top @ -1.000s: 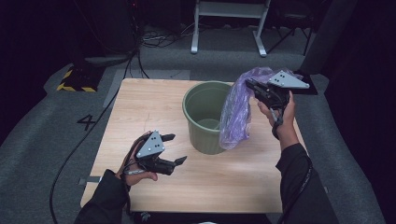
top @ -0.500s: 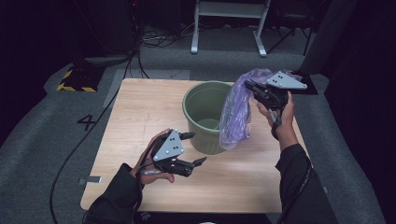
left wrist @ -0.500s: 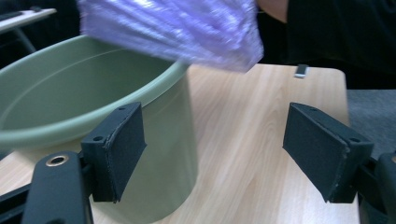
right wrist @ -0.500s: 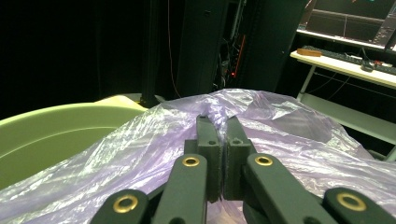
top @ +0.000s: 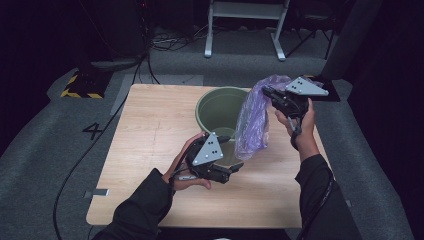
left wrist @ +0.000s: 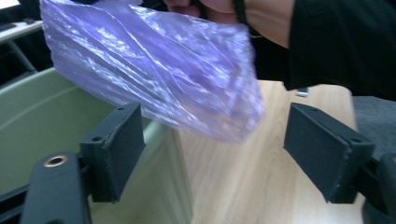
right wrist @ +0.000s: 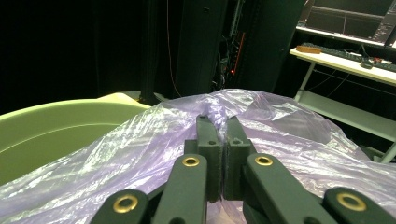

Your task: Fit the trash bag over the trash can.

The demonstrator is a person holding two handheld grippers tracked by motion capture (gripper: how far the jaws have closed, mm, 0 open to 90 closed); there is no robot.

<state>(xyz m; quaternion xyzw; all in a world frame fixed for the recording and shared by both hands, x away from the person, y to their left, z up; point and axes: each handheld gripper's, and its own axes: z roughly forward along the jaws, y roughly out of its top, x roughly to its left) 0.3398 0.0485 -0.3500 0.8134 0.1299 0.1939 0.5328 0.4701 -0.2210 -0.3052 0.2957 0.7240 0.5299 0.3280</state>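
Note:
A thin purple plastic bag [top: 254, 120] hangs beside the right rim of a green bucket [top: 216, 107] on the wooden table [top: 150, 130]. My right gripper [top: 268, 93] is shut on the bag's top edge, and in the right gripper view the bag [right wrist: 140, 154] bunches around the gripper [right wrist: 218, 125]. My left gripper [top: 235, 167] is open, low in front of the bucket and pointing right toward the bag's bottom. In the left gripper view the bag [left wrist: 177, 79] hangs beyond the gripper [left wrist: 212, 140], apart from its pads, with the bucket [left wrist: 42, 126] at left.
The table sits on grey carpet with a "4" marking [top: 93, 131] and a black cable [top: 85, 155] at left. A white metal stand [top: 245, 20] is behind the table. Bare tabletop lies left of the bucket.
My left gripper has moved right and a little up, from the table's front left to just in front of the bucket, nearing the bag's bottom. The right gripper and bag stayed put.

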